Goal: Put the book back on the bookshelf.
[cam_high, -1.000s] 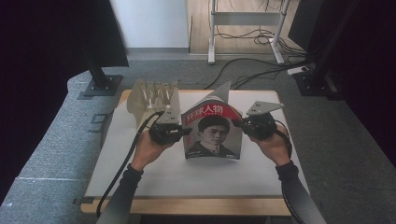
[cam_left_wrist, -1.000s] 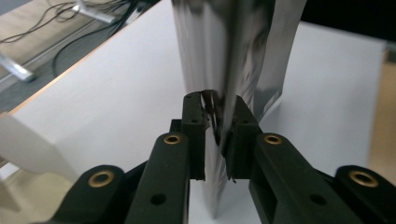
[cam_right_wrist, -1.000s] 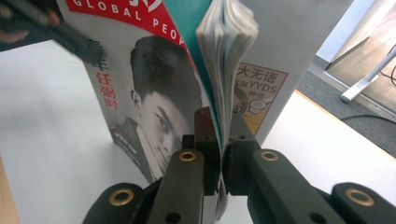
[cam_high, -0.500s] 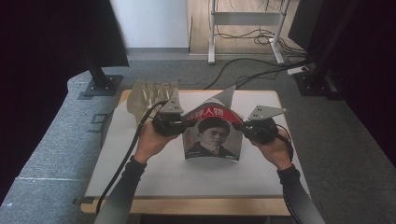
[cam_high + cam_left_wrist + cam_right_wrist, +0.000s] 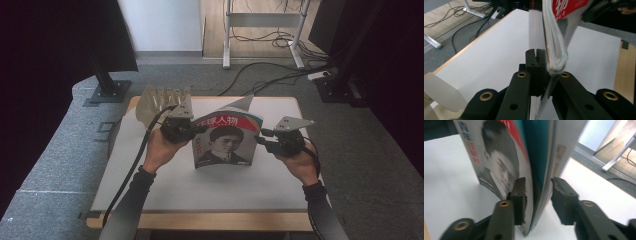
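Upright near the middle of the white counter (image 5: 150, 165) stood a magazine (image 5: 226, 142), its cover with a portrait and red title facing the person, its lower edge resting on the surface. On its left edge the left claw (image 5: 200, 131) was clamped: in the left gripper view the two black jaws sat pressed together on a thin sheet, while the bulk of the magazine's pages (image 5: 554, 47) bulged just to the right of them. At the opposite edge the right claw (image 5: 261, 140) straddled the magazine; in the right gripper view its jaws stood apart, the left one touching the cover (image 5: 499, 167) and the right one just clear of the back pages, so it was not closed on anything. Both hands held their tools at about the same height, one on each side. Behind the left hand, near the counter's far left corner, sat a pale slotted rack (image 5: 162, 100).
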`<action>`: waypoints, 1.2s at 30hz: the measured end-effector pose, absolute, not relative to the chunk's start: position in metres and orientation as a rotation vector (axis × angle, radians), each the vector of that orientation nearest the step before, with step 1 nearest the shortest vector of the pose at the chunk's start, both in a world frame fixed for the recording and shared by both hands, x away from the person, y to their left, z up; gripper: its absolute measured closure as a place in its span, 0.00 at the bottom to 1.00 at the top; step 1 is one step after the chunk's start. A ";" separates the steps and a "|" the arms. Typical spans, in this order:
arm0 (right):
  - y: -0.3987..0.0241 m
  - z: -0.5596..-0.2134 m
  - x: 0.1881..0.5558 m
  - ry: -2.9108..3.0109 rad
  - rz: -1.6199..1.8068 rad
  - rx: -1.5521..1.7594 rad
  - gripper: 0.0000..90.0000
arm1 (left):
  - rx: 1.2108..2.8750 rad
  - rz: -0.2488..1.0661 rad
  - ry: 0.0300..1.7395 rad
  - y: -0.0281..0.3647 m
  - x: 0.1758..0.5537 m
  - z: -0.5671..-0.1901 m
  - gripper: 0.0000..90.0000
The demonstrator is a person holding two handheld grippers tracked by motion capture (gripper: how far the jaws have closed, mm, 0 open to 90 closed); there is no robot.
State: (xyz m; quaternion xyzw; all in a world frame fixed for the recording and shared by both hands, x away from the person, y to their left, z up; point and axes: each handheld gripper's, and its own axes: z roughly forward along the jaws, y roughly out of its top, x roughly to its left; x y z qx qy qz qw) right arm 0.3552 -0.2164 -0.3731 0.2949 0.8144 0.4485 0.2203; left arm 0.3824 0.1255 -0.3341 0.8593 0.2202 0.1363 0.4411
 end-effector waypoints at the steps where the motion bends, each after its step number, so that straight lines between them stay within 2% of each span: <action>1: -0.219 -0.376 0.355 2.252 1.235 0.831 0.62 | 2.135 0.340 0.545 0.126 0.382 -0.333 0.97; 5: -0.228 -0.392 0.356 2.255 1.222 0.884 0.50 | 2.135 0.349 0.560 0.131 0.382 -0.330 0.97; 15: -0.238 -0.431 0.354 2.260 1.192 0.984 0.30 | 2.126 0.353 0.618 0.151 0.380 -0.323 0.97; 26: -0.248 -0.469 0.351 2.264 1.178 1.067 0.15 | 2.093 0.358 0.688 0.177 0.376 -0.316 0.97; 31: -0.250 -0.484 0.348 2.269 1.152 1.101 0.13 | 2.079 0.370 0.711 0.188 0.372 -0.312 0.97; 36: -0.253 -0.499 0.346 2.261 1.128 1.148 0.04 | 2.074 0.384 0.735 0.198 0.368 -0.309 0.97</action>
